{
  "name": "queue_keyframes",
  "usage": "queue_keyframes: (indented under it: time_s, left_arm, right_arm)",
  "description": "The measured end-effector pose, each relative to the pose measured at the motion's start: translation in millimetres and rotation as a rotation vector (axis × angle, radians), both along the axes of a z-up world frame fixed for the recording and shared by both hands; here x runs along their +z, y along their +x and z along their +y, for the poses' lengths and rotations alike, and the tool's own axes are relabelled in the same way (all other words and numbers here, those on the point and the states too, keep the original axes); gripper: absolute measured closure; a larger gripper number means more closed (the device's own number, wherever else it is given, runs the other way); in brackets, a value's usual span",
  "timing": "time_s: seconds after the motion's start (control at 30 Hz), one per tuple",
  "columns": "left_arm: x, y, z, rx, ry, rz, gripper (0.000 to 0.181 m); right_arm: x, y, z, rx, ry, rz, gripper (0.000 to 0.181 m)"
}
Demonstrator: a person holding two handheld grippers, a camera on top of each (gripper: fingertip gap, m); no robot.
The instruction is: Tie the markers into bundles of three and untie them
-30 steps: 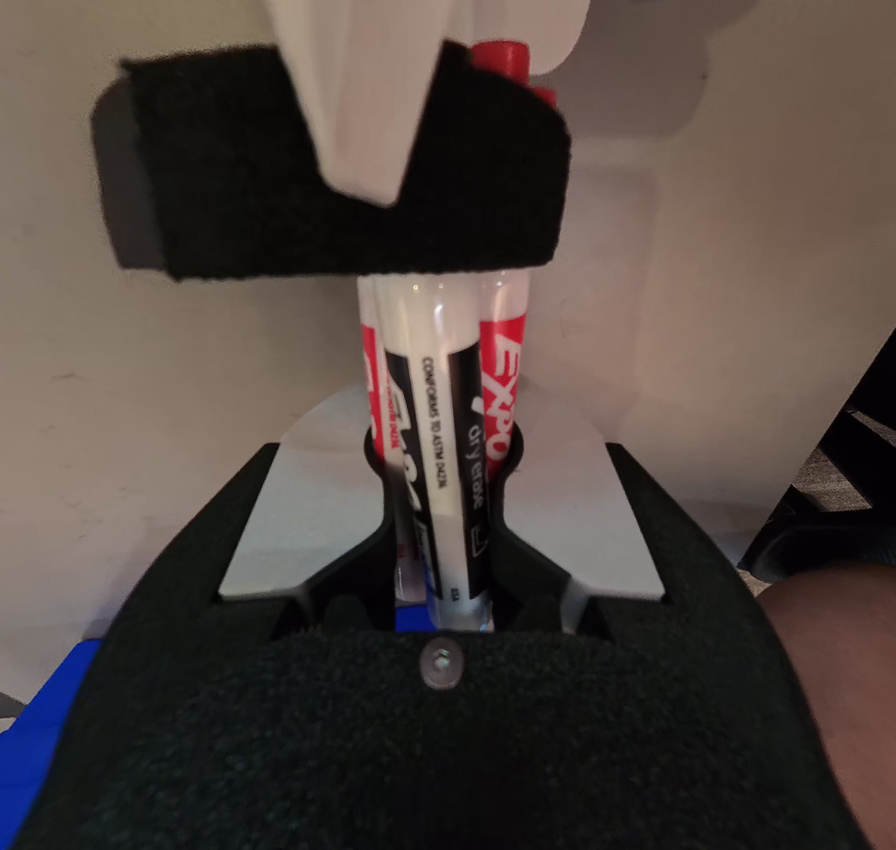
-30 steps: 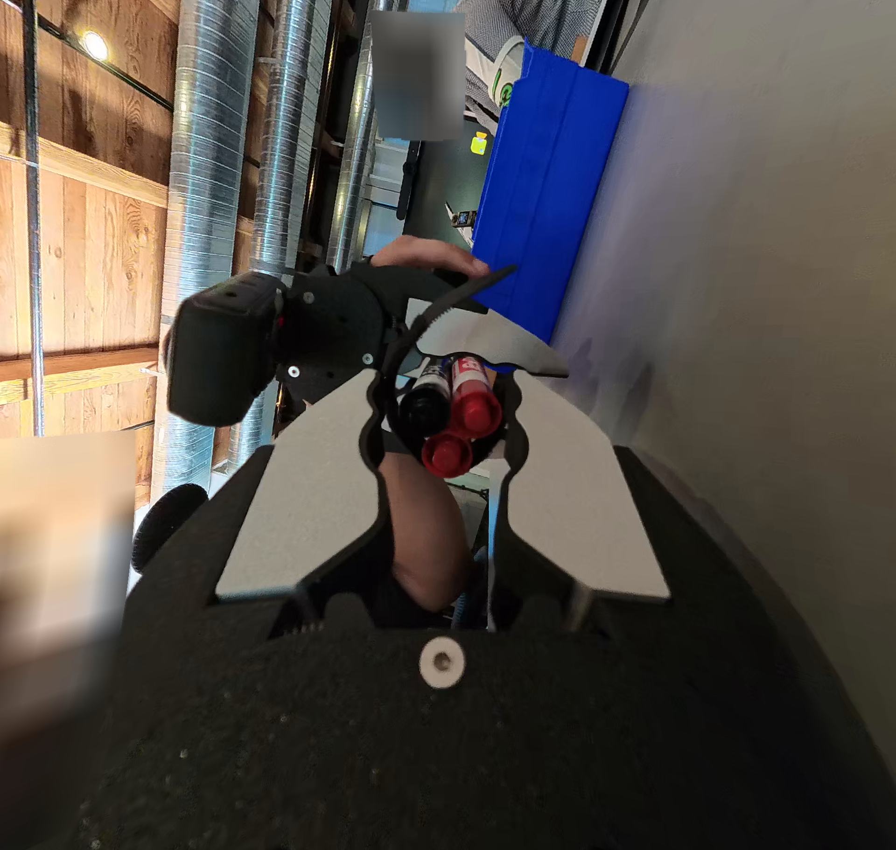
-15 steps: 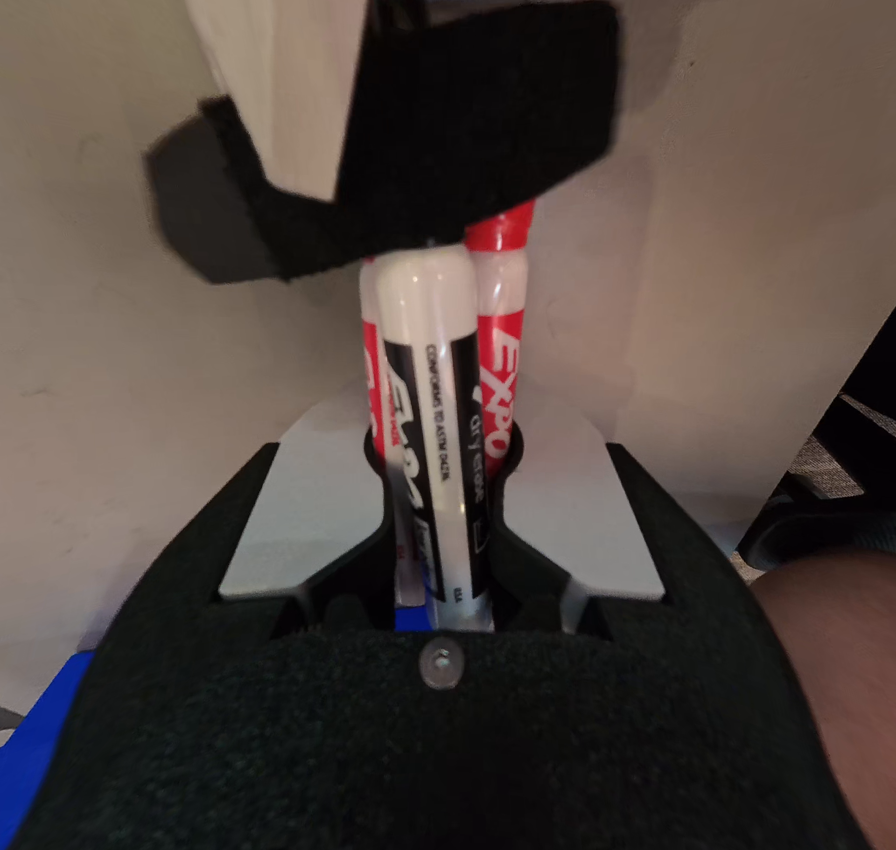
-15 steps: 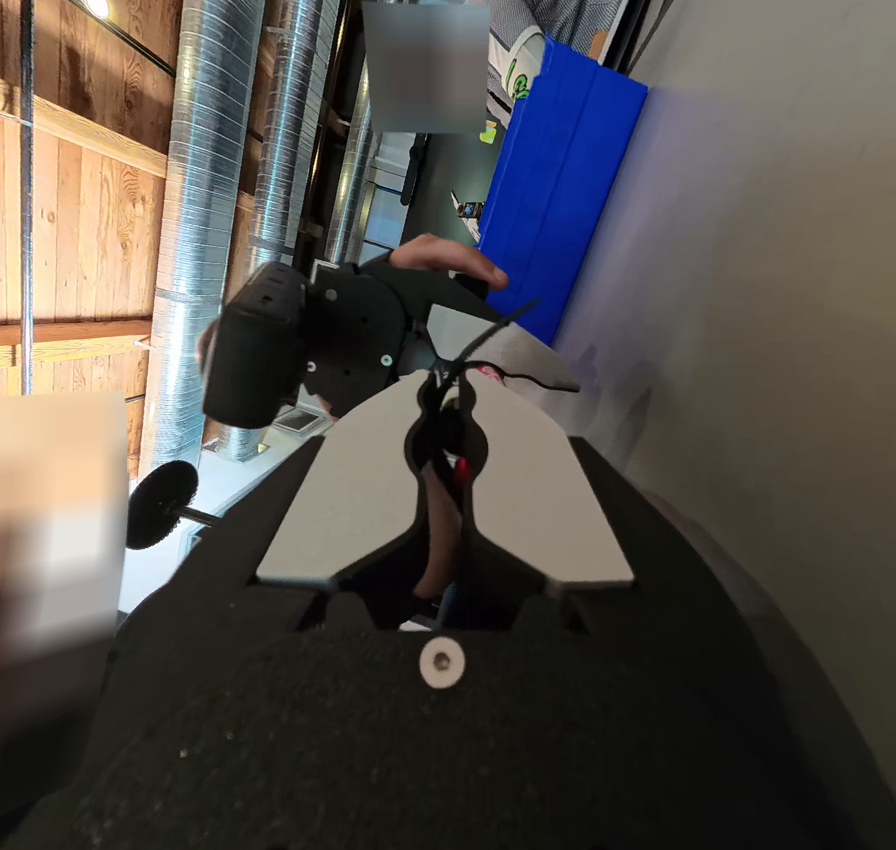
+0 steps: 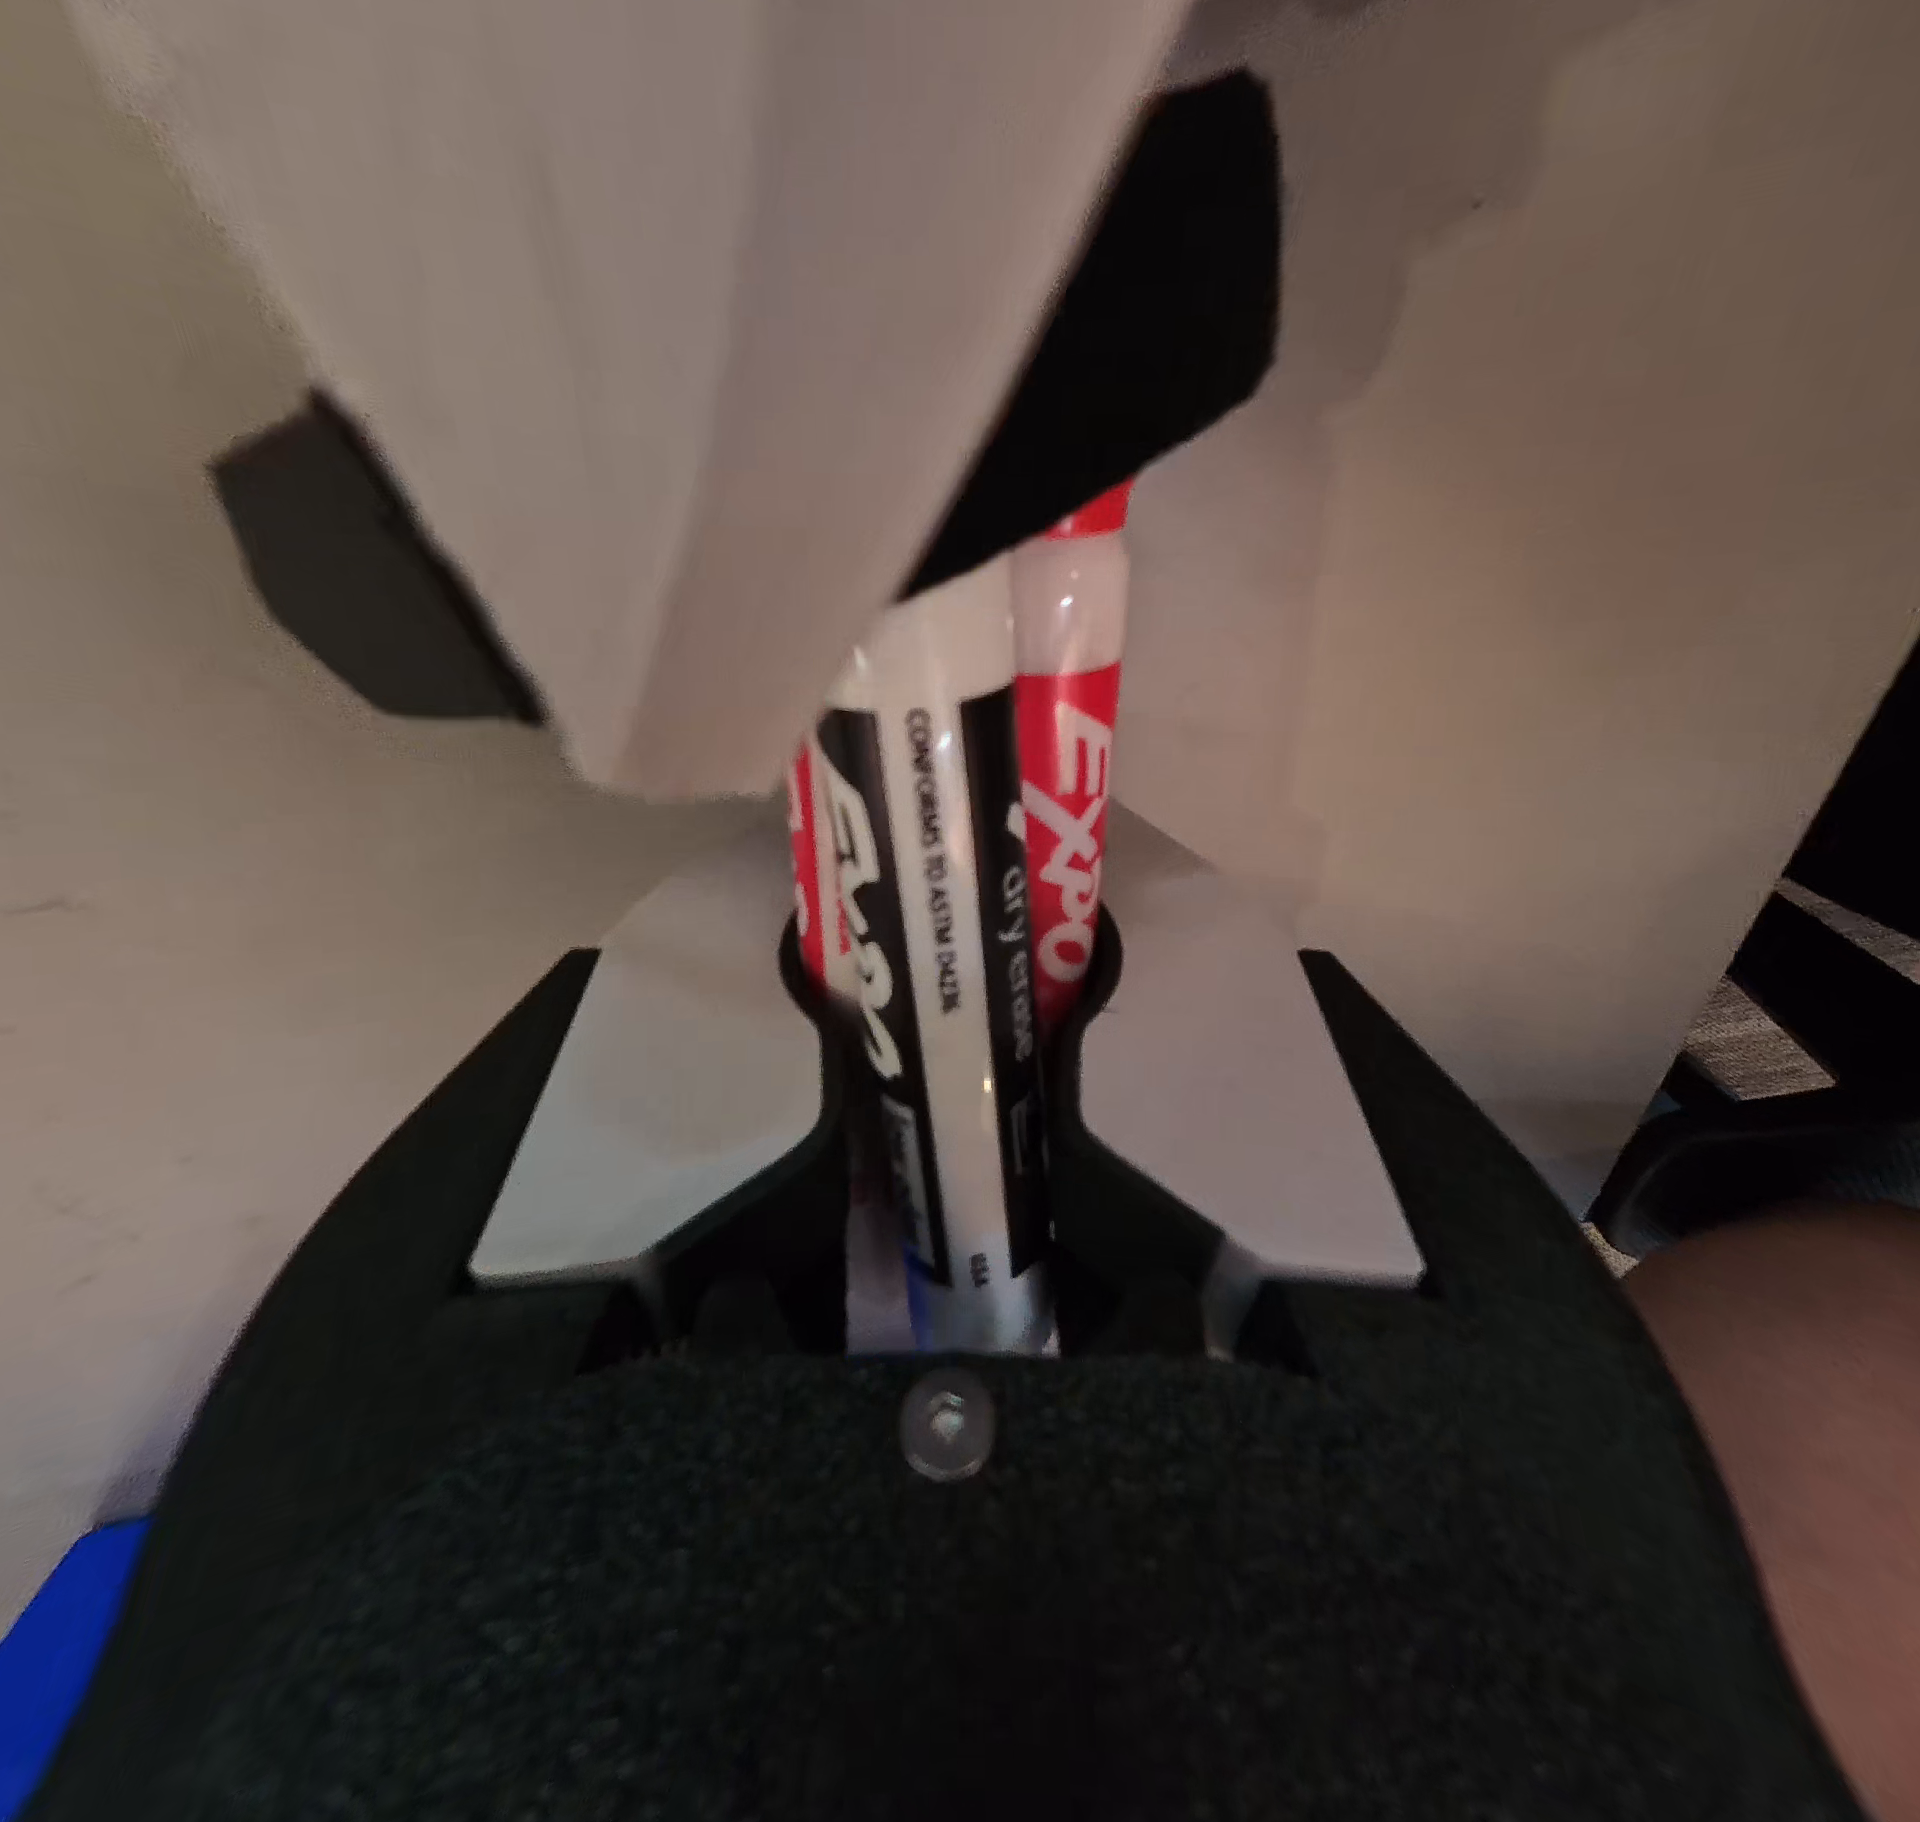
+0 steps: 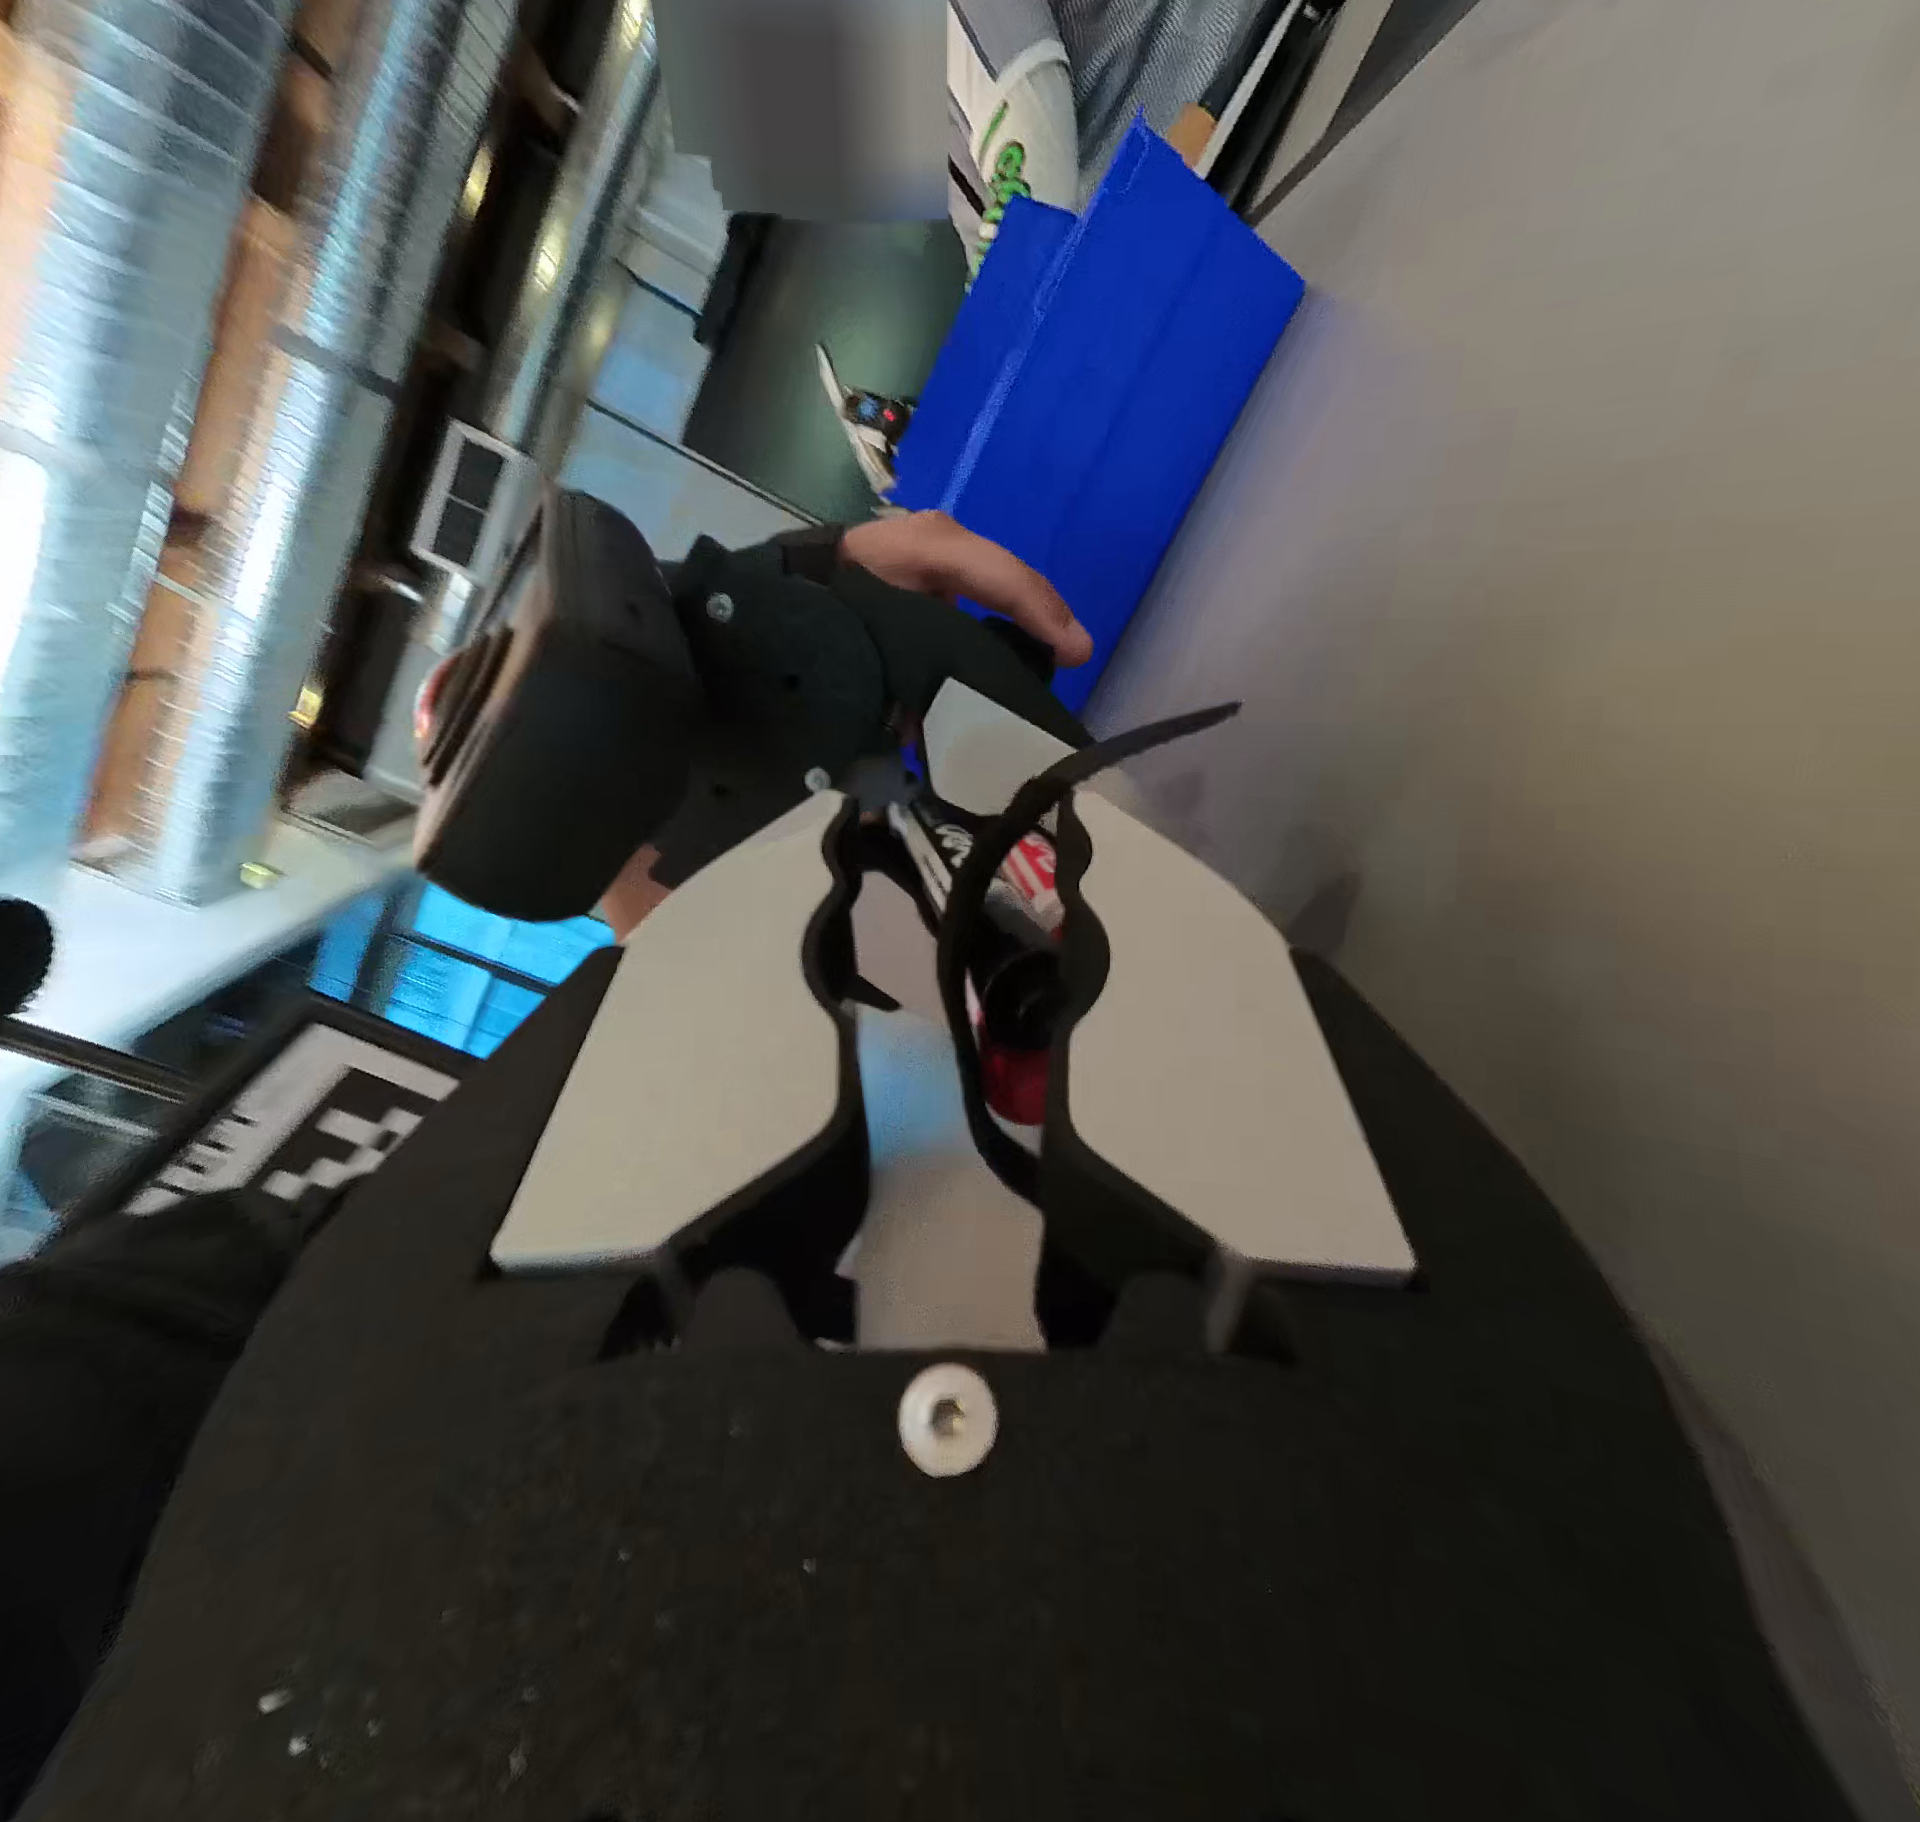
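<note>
My left gripper [image 5: 951, 951] clamps the three markers [image 5: 961, 899] mid-barrel — smooth, light, prone to slip. Right gripper [image 6: 961, 931], part-open, straddles their capped ends and the soft black strap [image 6: 1039, 816] — take its free tail.

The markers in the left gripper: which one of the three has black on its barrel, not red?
The middle marker, lying on top. Its white barrel has black bands; both neighbouring markers show red.

A blue bin [image 6: 1091, 401] stands on the grey table [image 6: 1610, 629].
</note>
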State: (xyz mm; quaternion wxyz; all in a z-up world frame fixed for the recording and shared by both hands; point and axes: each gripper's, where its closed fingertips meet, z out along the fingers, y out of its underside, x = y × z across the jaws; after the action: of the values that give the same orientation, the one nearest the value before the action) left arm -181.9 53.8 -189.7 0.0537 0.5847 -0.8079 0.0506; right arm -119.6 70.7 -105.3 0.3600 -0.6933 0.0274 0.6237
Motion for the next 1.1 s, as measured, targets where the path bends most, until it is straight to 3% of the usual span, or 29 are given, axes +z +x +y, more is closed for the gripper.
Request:
queue_keyframes:
  time_s: [0.1, 0.53, 0.7, 0.9, 1.03, 1.1]
  left_arm:
    - [-1, -1, 1, 0.003, -0.006, 0.000, 0.140]
    - [11, 13, -12, -0.032, -0.092, -0.113, 0.140]
    - [13, 11, -12, -0.033, -0.097, -0.117, 0.140]
    - [13, 9, -12, -0.027, -0.104, -0.112, 0.140]
    - [12, 8, -12, -0.028, -0.102, -0.102, 0.140]
    - [11, 8, -8, -0.015, -0.087, -0.095, 0.140]
  right_arm:
    - [-3, 5, 0, 0.010, 0.053, -0.145, 0.138]
    - [0, -7, -14, 0.128, 0.412, -0.398, 0.113]
    - [-5, 0, -11, 0.128, 0.529, -0.625, 0.101]
    - [0, -3, -17, 0.174, 0.642, -0.747, 0.098]
    - [-12, 7, -11, 0.187, 0.648, -0.895, 0.108]
    - [-5, 12, -14, 0.176, 0.676, -0.905, 0.114]
